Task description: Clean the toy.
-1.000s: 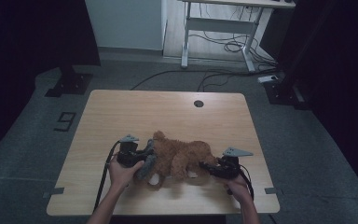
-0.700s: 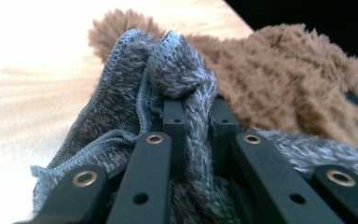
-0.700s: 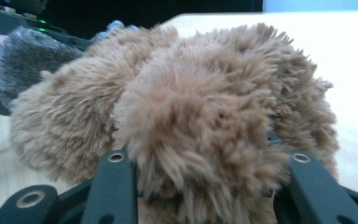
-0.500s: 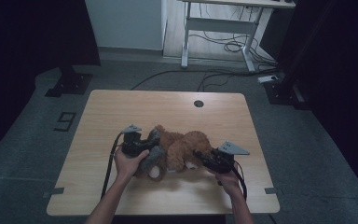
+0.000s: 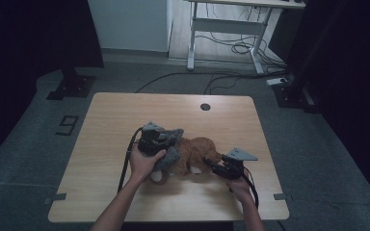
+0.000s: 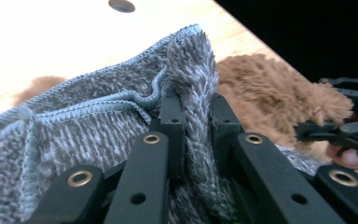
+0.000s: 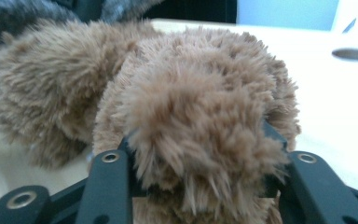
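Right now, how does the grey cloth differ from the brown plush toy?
The cloth is grey, flat fabric with a stitched hem; the toy is brown, bulky and long-furred. The cloth is pinched in the left gripper and drapes over the toy's end; the toy lies on the table, a furry part clamped in the right gripper. Both are soft.
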`<state>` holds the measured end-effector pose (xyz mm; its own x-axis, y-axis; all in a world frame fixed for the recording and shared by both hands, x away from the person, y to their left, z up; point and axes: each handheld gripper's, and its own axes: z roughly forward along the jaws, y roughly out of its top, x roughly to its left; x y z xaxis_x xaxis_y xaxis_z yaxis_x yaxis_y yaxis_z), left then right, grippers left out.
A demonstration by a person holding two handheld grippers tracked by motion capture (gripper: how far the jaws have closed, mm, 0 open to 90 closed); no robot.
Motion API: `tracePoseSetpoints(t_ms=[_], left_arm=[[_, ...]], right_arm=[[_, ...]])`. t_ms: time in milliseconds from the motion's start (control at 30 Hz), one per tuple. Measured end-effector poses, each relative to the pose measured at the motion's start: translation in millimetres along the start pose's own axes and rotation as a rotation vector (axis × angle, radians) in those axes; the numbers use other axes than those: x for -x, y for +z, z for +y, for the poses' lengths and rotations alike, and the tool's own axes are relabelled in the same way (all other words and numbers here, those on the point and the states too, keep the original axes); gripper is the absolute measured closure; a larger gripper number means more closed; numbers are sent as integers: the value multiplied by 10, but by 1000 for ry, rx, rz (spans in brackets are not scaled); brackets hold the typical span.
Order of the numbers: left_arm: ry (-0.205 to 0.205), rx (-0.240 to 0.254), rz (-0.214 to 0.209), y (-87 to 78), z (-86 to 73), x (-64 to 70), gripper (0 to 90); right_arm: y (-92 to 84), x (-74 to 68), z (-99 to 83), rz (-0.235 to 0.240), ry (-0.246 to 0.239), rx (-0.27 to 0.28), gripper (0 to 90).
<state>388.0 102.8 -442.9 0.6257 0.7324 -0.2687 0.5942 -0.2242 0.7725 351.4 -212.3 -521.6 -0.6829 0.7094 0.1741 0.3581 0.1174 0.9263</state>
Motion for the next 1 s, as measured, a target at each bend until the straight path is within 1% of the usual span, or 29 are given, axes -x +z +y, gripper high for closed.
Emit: tracePoseSetpoints(t_ms=[33,100,133,200,233,267,333,367,433,467,533,567,633,700,767,833,867,933,967,1000], left_arm=[[3,-4,3,-23,-19,-3,791],[-10,-7,-19,-46,-82,-13,791],[-12,-7,-26,-39,-145,-7,791],[-15,0,-35,-38,-226,-10,793],[-31,15,-49,-49,-263,-22,794],[-40,22,-58,-59,-291,-33,795],[-45,28,-59,-76,-329,-39,797],[-45,31,-58,-83,-345,-39,797],[-36,28,-58,-91,-374,-20,799],[-33,29,-57,-92,-383,-6,799],[-18,31,-48,-91,-407,38,800],[-10,33,-45,-91,-419,60,800],[-2,40,-39,-93,-448,95,800],[-2,46,-41,-102,-482,121,800],[2,52,-45,-120,-513,132,799],[-7,58,-59,-138,-539,122,798],[-17,61,-71,-148,-548,112,798],[-37,64,-100,-186,-552,86,795],[-50,70,-116,-219,-548,72,791],[-62,78,-127,-263,-539,57,788]], right_arm=[[-26,-3,-18,1,-1,-7,516],[-69,-14,-49,11,3,-20,512],[-87,-25,-57,13,4,-24,509],[-109,-67,-60,9,1,-35,467],[-121,-87,-54,8,3,-42,432],[-135,-98,-40,15,7,-50,395],[-176,-94,10,39,29,-61,342],[-206,-84,45,47,43,-55,329],[-276,-59,124,56,72,-25,281],[-336,-39,209,66,94,6,252],[-366,-35,314,53,109,29,226],[-355,-38,367,42,107,30,206],[-269,-39,445,15,96,-4,152],[-132,-21,473,2,106,-56,130],[14,-12,442,4,110,-131,97],[135,-24,366,19,110,-193,44],[168,-25,323,24,117,-203,42],[184,-19,256,2,148,-212,97],[176,-18,229,0,152,-211,132],[157,-22,210,2,159,-217,140]])
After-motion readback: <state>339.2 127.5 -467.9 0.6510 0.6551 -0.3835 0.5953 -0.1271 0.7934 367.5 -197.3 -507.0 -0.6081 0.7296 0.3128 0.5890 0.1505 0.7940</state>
